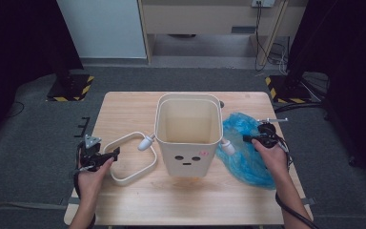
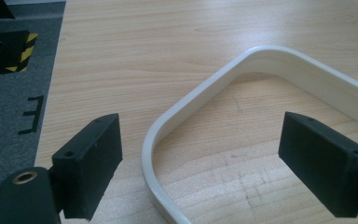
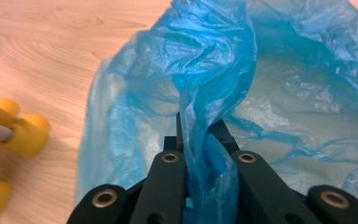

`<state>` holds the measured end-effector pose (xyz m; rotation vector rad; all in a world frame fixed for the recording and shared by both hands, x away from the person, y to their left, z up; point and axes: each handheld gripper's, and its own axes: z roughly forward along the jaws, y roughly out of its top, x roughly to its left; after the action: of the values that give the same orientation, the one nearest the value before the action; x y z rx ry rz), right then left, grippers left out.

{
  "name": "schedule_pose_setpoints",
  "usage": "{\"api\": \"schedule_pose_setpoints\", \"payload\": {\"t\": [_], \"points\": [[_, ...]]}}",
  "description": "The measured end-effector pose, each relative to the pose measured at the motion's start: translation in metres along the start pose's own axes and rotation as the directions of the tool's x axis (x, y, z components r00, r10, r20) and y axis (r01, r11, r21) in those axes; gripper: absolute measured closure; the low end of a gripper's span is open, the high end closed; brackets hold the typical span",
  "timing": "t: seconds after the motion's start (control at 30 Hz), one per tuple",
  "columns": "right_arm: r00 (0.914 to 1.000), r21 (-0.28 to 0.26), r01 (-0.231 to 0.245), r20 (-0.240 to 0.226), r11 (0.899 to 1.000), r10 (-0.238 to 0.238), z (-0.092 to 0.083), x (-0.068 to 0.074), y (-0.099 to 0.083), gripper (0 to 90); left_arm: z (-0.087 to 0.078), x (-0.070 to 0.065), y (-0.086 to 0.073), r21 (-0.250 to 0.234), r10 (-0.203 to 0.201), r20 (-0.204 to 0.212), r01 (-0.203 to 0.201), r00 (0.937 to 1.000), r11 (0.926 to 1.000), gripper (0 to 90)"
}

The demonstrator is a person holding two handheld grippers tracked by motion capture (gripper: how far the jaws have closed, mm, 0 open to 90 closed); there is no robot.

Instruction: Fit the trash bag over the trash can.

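Observation:
A cream waste bin (image 1: 188,133) with a small face on its front stands in the middle of the wooden table (image 1: 128,107). Its loose cream rim ring (image 1: 132,157) lies flat to the bin's left. My left gripper (image 1: 106,156) is open beside that ring; in the left gripper view the ring's corner (image 2: 168,116) lies between the wide jaws, untouched. A crumpled blue plastic bag (image 1: 245,150) lies right of the bin. My right gripper (image 1: 253,139) is shut on a fold of the blue bag (image 3: 209,93), lifted a little off the table.
The bin's yellow feet (image 3: 21,133) show at the left edge of the right gripper view. Grey carpet (image 1: 38,143) surrounds the table, with black stands on hazard-striped bases (image 1: 71,88) behind it on both sides. Bare wood lies in front of the bin.

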<state>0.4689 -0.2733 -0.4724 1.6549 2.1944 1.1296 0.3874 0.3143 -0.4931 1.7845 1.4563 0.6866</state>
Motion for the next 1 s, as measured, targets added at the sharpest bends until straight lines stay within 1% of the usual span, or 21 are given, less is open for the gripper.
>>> {"api": "schedule_pose_setpoints", "payload": {"t": [0.1, 0.2, 0.3, 0.4, 0.5, 0.73, 0.9, 1.0], "points": [[0.9998, -0.002, -0.018, -0.011, 1.0, 0.018, -0.006, 0.001, 0.006, 87.4, 0.0, 0.001, 0.0, -0.002, -0.003, -0.003, 0.003, 1.0, 1.0, 12.8], [0.9997, -0.001, -0.024, 0.0, 1.0, 0.024, -0.009, 0.002, 0.012, 87.4, 0.0, 0.001, 0.0, -0.003, -0.006, -0.003, 0.006, 1.0, 1.0, 12.8], [0.9992, -0.01, -0.039, -0.009, 0.999, 0.039, -0.011, 0.002, 0.016, 87.3, -0.001, 0.002, 0.0, -0.006, -0.002, -0.006, 0.002, 1.0, 1.0, 12.9], [0.997, -0.021, -0.073, -0.028, 0.997, 0.072, -0.013, 0.0, 0.02, 87.3, -0.001, 0.002, 0.0, -0.01, 0.001, -0.009, -0.001, 1.0, 1.0, 12.9], [0.9912, -0.038, -0.12, -0.061, 0.992, 0.118, -0.014, -0.003, 0.024, 87.3, -0.002, 0.002, 0.0, -0.012, 0.001, -0.012, -0.001, 0.9999, 0.9999, 12.9], [0.9897, -0.053, -0.129, -0.069, 0.99, 0.125, -0.016, -0.005, 0.037, 87.5, -0.002, 0.002, 0.0, -0.015, 0.002, -0.012, -0.002, 0.9999, 0.9999, 13.0], [0.9825, -0.059, -0.164, -0.098, 0.985, 0.158, -0.015, -0.009, 0.043, 87.6, -0.002, 0.002, -0.001, -0.015, 0.003, -0.011, -0.003, 0.9999, 0.9999, 13.0], [0.9762, -0.068, -0.189, -0.121, 0.98, 0.18, -0.018, -0.012, 0.047, 87.7, -0.002, 0.003, -0.001, -0.016, 0.001, -0.01, -0.001, 1.0, 0.9999, 13.0]]}}
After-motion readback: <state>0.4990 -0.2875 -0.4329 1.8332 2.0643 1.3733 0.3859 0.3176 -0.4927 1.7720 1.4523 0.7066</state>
